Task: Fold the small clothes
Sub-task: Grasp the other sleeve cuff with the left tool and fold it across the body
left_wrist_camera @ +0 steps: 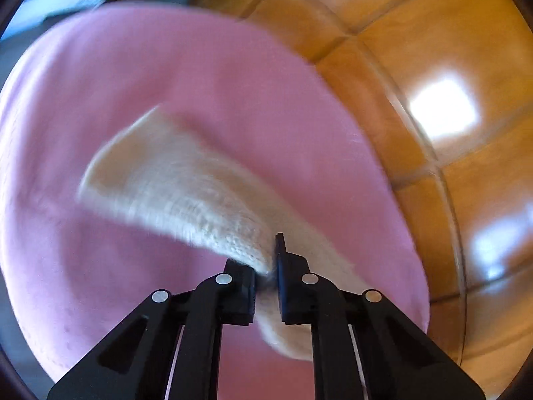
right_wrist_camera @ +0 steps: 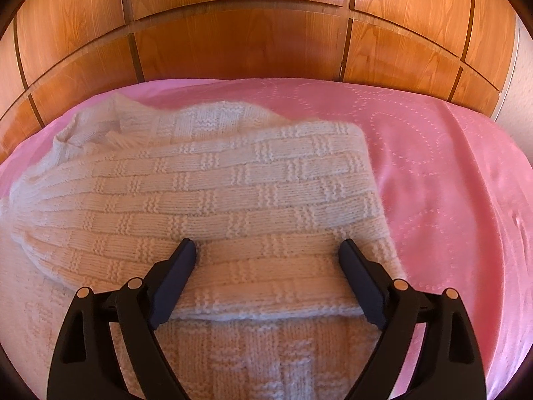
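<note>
Left gripper [left_wrist_camera: 266, 266] pinching the cream knit sweater [right_wrist_camera: 213, 180] (blurred), lifted above the pink bedspread [right_wrist_camera: 433, 166], right gripper [right_wrist_camera: 268, 250] fingers spread wide over its folded part, gripping nothing.

The sweater [right_wrist_camera: 206, 183] is cream-white, knitted in a raised basketweave of blocks and ribbed bars. Under it the bedspread [right_wrist_camera: 433, 166] is pink, stitched with pale dotted circles. Behind stands a wardrobe [right_wrist_camera: 233, 33] of glossy orange-brown grained wood panels. Both grippers are black.
</note>
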Demonstrator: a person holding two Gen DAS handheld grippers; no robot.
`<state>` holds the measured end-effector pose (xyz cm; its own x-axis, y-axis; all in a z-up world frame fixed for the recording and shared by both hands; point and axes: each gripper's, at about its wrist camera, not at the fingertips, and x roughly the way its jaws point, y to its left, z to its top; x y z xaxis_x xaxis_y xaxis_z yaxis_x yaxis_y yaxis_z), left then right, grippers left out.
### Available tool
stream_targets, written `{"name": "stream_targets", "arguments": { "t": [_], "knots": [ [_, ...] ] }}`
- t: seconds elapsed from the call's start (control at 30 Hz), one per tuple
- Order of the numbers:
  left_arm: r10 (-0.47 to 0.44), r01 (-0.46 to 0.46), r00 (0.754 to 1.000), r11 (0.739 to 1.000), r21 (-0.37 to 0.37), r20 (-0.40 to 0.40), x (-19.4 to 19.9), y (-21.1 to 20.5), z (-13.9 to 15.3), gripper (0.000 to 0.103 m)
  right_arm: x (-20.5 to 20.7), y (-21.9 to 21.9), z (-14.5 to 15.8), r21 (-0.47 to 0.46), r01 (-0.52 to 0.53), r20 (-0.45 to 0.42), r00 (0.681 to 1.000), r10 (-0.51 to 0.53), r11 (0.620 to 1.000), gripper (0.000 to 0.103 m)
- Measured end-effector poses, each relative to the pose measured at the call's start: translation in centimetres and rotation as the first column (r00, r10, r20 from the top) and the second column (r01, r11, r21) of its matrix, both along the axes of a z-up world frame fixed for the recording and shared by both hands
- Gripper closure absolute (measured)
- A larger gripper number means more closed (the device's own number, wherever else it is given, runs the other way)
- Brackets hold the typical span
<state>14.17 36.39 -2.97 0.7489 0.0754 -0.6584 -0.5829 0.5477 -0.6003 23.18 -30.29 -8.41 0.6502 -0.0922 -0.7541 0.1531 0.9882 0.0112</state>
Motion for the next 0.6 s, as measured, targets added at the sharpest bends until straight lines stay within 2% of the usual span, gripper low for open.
{"name": "stream_targets", "arguments": {
  "t": [0.07, 0.17, 0.27, 0.33, 0.37, 0.47, 0.53, 0.6],
  "knots": [
    [-0.082, 0.079, 0.995, 0.996, 0.05, 0.056, 0.8, -2.2, 2.2, 0.094, 0.0, 0.1, 0.0, -0.003, 0.0, -0.001, 1.0, 0.0, 1.0, 0.015],
    [-0.254, 0.235, 0.959, 0.961, 0.145, 0.129, 2.6, -8.5, 5.7, 0.094, 0.0, 0.1, 0.0, -0.002, 0.001, 0.0, 1.0, -0.001, 1.0, 0.015],
    [-0.431, 0.397, 0.889, 0.894, 0.207, 0.157, 4.6, -15.9, 7.4, 0.094, 0.0, 0.1, 0.0, 0.0, 0.001, 0.0, 1.0, -0.001, 1.0, 0.015],
    [-0.535, 0.498, 0.832, 0.837, 0.227, 0.15, 6.0, -21.2, 7.3, 0.094, 0.0, 0.1, 0.0, 0.002, 0.001, 0.0, 1.0, -0.001, 1.0, 0.015],
    [-0.571, 0.533, 0.809, 0.812, 0.237, 0.138, 6.4, -23.4, 7.1, 0.094, 0.0, 0.1, 0.0, 0.003, 0.0, 0.001, 1.0, 0.0, 1.0, 0.015],
    [-0.691, 0.66, 0.719, 0.714, 0.235, 0.081, 7.8, -31.0, 4.9, 0.094, 0.0, 0.0, 0.1, 0.01, 0.0, 0.001, 1.0, 0.0, 1.0, 0.015],
    [-0.738, 0.714, 0.674, 0.661, 0.23, 0.029, 8.0, -34.3, 3.1, 0.094, 0.0, -0.2, 0.1, 0.016, 0.0, 0.002, 1.0, 0.0, 1.0, 0.015],
    [-0.775, 0.761, 0.632, 0.615, 0.206, -0.02, 7.7, -36.2, 1.2, 0.073, 0.0, -0.4, 0.1, 0.024, -0.001, 0.003, 1.0, 0.001, 1.0, 0.015]
  ]
}}
